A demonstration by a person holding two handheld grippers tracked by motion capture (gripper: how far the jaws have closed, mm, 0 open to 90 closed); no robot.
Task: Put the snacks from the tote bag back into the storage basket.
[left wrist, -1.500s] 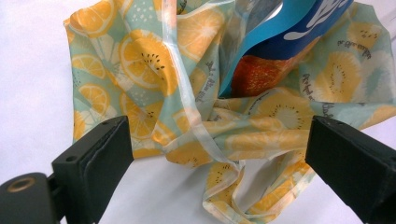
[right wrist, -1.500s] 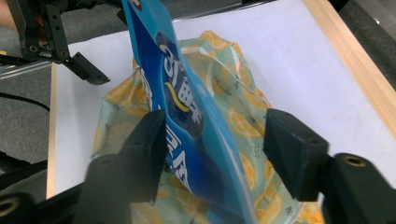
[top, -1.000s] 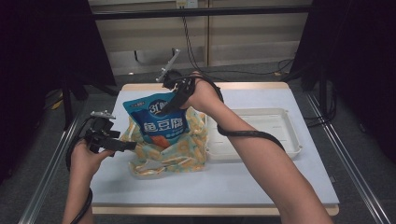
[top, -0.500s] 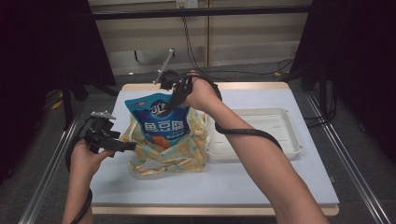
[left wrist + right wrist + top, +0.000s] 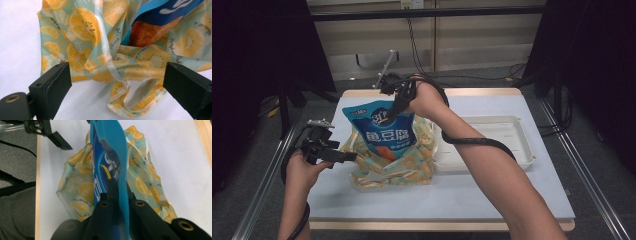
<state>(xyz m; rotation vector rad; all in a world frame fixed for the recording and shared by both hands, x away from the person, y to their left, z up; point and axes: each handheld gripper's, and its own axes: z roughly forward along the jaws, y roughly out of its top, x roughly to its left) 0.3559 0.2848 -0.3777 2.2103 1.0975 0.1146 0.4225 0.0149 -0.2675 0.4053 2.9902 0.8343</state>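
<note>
A blue snack pouch (image 5: 382, 132) with white lettering stands upright, its lower part inside a crumpled lemon-print plastic bag (image 5: 384, 170) on the table. My right gripper (image 5: 391, 114) comes down from the far side and is shut on the pouch's top edge; in the right gripper view the pouch (image 5: 107, 150) rises between the closed jaws of that gripper (image 5: 117, 191), with the bag (image 5: 75, 187) below. My left gripper (image 5: 348, 157) is open at the bag's left edge. In the left gripper view its jaws (image 5: 117, 67) stand wide apart in front of the bag (image 5: 80, 22).
A white tray (image 5: 512, 150) with nothing in it lies just right of the bag. The pale table (image 5: 492, 195) runs out to a wooden front edge. My right forearm crosses above the tray's near-left corner. Cables lie on the floor behind the table.
My right hand has turned slightly with the pouch still gripped, swinging the gripper's top further back. The left gripper has hardly moved.
</note>
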